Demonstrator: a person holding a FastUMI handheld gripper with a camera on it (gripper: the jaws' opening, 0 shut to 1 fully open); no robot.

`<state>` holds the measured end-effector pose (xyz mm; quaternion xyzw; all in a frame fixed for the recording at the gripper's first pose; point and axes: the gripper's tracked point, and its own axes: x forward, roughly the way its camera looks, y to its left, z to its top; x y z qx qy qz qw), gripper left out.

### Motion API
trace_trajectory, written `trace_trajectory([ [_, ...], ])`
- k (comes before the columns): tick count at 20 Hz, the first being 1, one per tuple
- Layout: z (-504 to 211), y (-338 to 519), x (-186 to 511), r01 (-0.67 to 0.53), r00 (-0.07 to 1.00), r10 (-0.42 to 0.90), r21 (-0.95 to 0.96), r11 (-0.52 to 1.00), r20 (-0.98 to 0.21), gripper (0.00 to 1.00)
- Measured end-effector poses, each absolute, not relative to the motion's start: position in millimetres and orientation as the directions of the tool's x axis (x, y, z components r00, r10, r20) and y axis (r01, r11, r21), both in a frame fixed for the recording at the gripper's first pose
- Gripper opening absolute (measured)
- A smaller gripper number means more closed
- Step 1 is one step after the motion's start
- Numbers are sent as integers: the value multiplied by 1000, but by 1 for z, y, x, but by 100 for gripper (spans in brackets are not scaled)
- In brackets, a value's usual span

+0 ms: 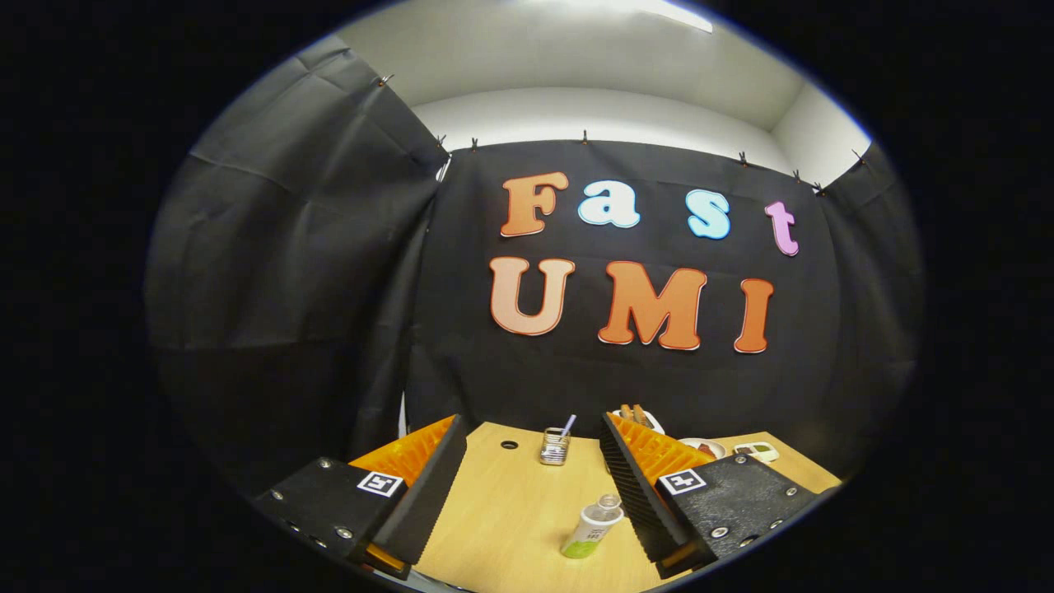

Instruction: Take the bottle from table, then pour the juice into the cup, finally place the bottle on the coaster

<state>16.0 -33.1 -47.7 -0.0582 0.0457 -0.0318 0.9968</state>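
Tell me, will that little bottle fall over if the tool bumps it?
Probably, yes. The bottle is tall and narrow on the smooth table, so a bump high up could tip it. It looks like light plastic, so it may slide too. It stands between the open tool's fingers, beside one finger.

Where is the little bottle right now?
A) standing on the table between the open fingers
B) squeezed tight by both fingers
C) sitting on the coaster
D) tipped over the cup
A: the bottle stands upright on the wooden table, in the gap of the open gripper, close to one finger, with neither pressing it.
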Motion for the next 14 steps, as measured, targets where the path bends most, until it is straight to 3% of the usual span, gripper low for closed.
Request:
trace_trajectory([
  [9, -130, -90, 25, 178, 982, -182, -73, 981, -58, 97],
  [14, -203, -106, 31, 183, 965, -200, -113, 977, -169, 97],
])
